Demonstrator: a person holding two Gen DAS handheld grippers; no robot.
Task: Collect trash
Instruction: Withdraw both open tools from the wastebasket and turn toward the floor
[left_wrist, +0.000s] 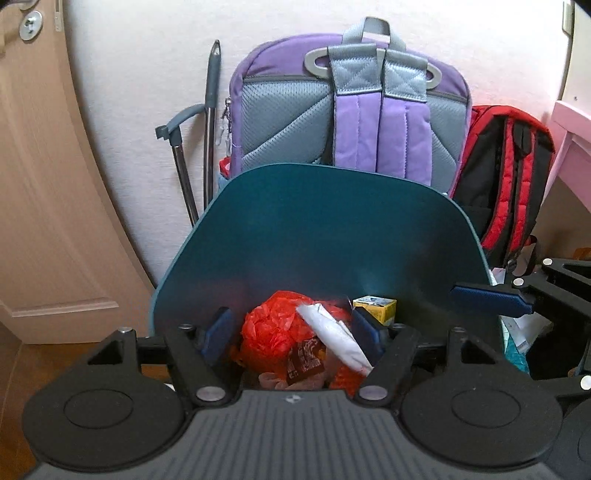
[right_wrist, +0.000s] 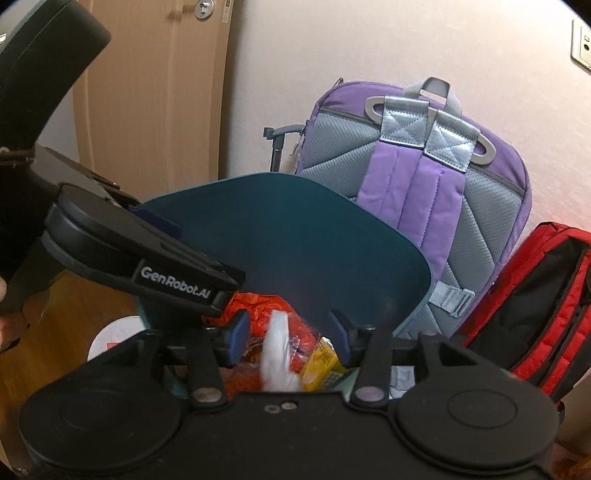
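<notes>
A teal trash bin with its lid raised stands in front of me, also in the right wrist view. Inside lie a crumpled red plastic bag, a white wrapper, a brown wrapper and a yellow carton. My left gripper is open and empty just above the trash. My right gripper is open and empty over the same trash, with the white wrapper and yellow carton below it. The left gripper's body crosses the right view.
A purple and grey backpack leans on the wall behind the bin. A red and black backpack stands to its right. A grey metal handle stands at the left, beside a wooden door. A pink shelf is far right.
</notes>
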